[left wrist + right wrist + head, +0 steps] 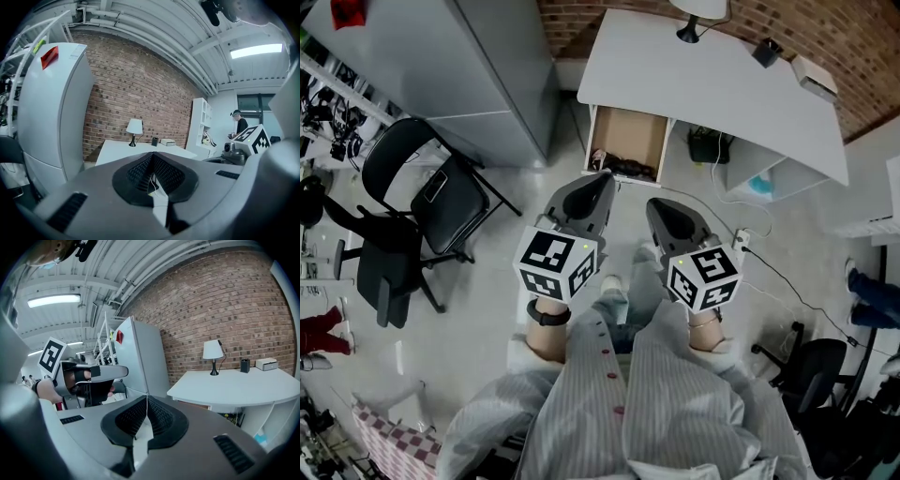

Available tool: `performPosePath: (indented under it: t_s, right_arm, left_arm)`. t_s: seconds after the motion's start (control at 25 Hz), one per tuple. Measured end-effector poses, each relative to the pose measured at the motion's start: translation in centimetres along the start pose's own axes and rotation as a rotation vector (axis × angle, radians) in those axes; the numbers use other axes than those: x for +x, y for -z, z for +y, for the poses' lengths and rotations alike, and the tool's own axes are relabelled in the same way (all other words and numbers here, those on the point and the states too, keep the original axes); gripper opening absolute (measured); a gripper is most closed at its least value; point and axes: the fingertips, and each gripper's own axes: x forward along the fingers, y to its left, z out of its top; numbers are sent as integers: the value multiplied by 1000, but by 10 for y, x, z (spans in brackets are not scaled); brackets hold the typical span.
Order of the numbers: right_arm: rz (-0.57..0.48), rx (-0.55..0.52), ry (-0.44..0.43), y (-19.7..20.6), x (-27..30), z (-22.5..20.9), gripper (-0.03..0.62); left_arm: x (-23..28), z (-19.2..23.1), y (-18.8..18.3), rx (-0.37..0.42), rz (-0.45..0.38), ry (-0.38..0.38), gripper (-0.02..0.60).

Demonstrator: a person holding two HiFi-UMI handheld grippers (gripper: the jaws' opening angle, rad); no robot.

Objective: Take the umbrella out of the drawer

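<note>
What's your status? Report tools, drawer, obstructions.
Tools shut, empty: left tool, right tool. Desk drawer open, dark item inside, likely the umbrella, untouched. One floor cable right of path.

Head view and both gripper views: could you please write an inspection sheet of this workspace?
Surface: white desk bears lamp and white box.
Job's things: drawer open; dark things at its front, too small to name.
Clutter: black box under desk.
Grippers: left claw and right claw shut, empty, away from drawer.
Cables: black cable across floor.
Surroundings: brick wall, grey cabinet, black chairs.
</note>
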Motion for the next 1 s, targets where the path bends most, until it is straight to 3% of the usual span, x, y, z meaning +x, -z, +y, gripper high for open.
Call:
performPosePath:
  t_s: [0.36, 1.0]
  right_arm:
    - [35, -17, -77, -17, 60, -35, 35]
    - [109, -108, -292, -87, 190, -128, 35]
  left_arm:
    - [52, 42, -14, -5, -13, -51, 9]
    - [178, 136, -59, -44, -27, -239, 9]
